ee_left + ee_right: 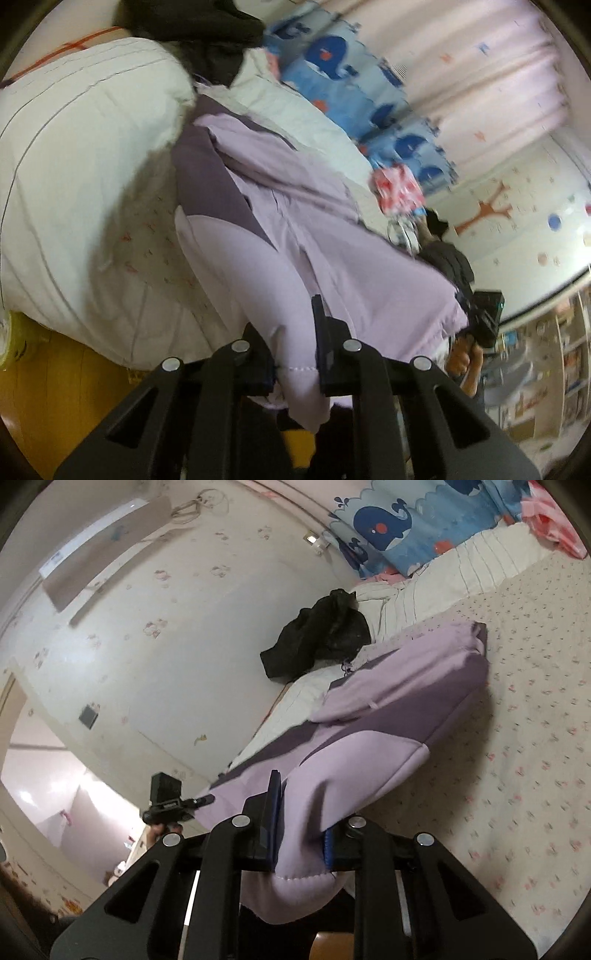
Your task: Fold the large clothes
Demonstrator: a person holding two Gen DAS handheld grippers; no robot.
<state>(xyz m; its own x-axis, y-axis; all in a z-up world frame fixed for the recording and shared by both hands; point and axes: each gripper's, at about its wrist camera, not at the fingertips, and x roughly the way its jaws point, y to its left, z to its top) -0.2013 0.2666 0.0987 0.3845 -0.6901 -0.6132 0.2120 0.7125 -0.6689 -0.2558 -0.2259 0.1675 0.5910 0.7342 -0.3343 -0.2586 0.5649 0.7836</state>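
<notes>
A large lilac and dark purple hooded garment (280, 221) lies stretched over the bed. My left gripper (295, 354) is shut on its stitched hem, which bunches between the fingers and hangs below them. In the right wrist view the same garment (388, 709) runs from its hood down to my right gripper (299, 834), which is shut on another part of the hem. The right gripper also shows in the left wrist view (484, 317), far right, at the garment's other corner. The left gripper shows in the right wrist view (170, 797), at left.
The bed has a cream floral sheet (517, 757) and a white quilt (74, 147). A black garment (321, 635) lies on the pillows. A blue whale-print blanket (351, 74) and a pink cloth (399, 188) lie at the far side. Wooden floor (55, 387) lies below.
</notes>
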